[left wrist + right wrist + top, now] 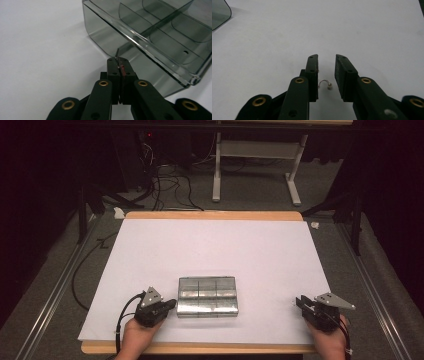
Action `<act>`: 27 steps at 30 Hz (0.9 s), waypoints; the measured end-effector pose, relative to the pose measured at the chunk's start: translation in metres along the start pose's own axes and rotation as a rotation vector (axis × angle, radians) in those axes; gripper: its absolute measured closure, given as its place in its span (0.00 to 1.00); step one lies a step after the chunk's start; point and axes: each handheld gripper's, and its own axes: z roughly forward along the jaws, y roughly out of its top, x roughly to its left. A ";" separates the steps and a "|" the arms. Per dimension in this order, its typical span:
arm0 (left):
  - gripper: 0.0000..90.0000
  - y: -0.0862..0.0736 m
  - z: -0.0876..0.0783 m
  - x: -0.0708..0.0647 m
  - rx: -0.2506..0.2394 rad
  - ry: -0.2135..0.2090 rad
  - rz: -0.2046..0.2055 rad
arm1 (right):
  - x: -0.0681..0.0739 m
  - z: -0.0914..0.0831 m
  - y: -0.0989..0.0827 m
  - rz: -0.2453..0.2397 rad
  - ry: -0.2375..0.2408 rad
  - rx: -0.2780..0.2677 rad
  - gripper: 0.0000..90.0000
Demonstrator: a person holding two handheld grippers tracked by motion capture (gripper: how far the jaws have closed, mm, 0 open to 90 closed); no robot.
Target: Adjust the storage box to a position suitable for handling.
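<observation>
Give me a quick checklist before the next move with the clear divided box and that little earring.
1. Left tongs shut at the clear box near wall: ok.
2. Anything gripped between them, a thin edge perhaps: cannot tell.
3. Box compartments free of items: ok.
4. Right tongs open: ok.
5. Small hooked earring lies on the white table between the right jaws, untouched: ok.
6. Box flat on the table: ok.

A white-topped table [215, 245] bears a clear compartment box [207, 296] and a small hook [325, 84].
</observation>
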 end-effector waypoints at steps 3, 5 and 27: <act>1.00 0.000 0.001 -0.005 0.005 0.005 0.004 | 0.000 0.000 0.000 0.001 0.002 -0.002 0.82; 1.00 0.000 0.001 -0.005 0.005 0.000 0.001 | 0.000 0.001 -0.001 0.003 0.003 0.002 0.82; 1.00 0.032 0.042 -0.035 0.011 -0.029 0.079 | 0.001 0.000 -0.001 0.002 0.002 -0.006 0.82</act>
